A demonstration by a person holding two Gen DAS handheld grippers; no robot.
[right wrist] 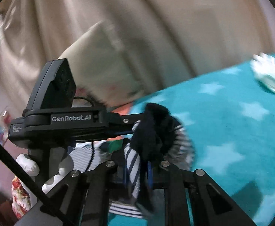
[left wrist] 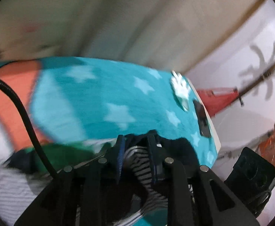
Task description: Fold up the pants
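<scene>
The pants (left wrist: 141, 162) are navy and white striped with a dark navy band. My left gripper (left wrist: 135, 150) is shut on a bunch of this fabric, held above a turquoise blanket with pale stars (left wrist: 103, 101). My right gripper (right wrist: 137, 167) is shut on another part of the pants (right wrist: 152, 135), whose striped cloth hangs down between the fingers. In the right wrist view the left gripper's body (right wrist: 62, 120) reaches in from the left and meets the same bunch of cloth. Both frames are motion blurred.
A white paw-shaped thing (left wrist: 180, 88) and a dark phone-like thing (left wrist: 202, 118) lie near the blanket's right edge. Orange and green cloth (left wrist: 13, 86) lies at the left. Beige curtains (right wrist: 137, 28) hang behind. A black cable (left wrist: 24, 116) crosses the left.
</scene>
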